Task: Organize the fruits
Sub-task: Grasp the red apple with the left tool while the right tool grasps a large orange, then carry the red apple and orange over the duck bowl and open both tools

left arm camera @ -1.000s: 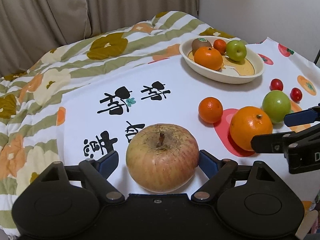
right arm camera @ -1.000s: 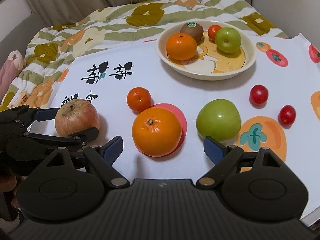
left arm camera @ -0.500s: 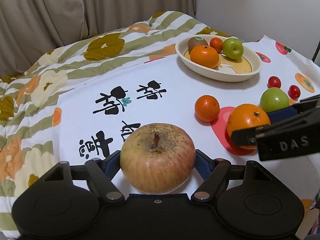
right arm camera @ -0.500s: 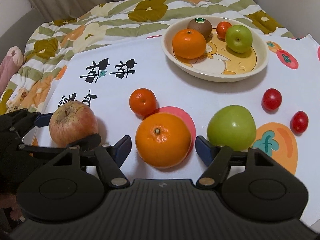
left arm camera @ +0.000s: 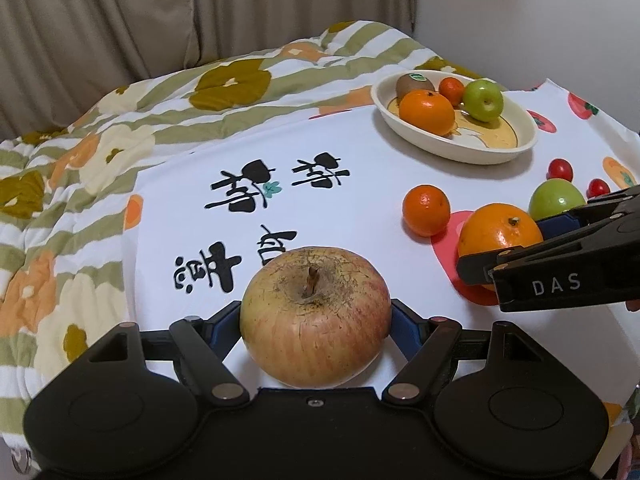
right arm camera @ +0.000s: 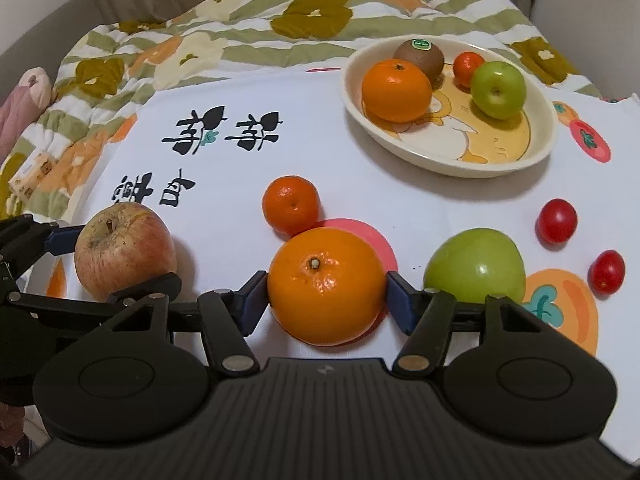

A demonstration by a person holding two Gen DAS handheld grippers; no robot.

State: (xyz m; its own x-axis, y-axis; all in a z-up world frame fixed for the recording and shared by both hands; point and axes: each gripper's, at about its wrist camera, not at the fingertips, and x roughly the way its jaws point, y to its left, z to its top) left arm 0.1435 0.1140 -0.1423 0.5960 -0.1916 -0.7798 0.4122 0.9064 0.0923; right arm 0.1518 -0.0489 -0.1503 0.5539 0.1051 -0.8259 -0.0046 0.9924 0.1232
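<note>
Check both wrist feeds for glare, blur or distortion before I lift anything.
Left wrist view: sharp, strong fisheye curve at the edges, the red apple evenly lit. Right wrist view: small highlights on the big orange and the green apple, soft shadow under the bowl, no motion blur.

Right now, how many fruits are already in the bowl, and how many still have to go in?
Done: four fruits sit in the bowl. In hand: the left gripper closes on the red apple, the right gripper on the big orange; both rest on the cloth. Left: small mandarin, green apple, two cherry tomatoes.
</note>
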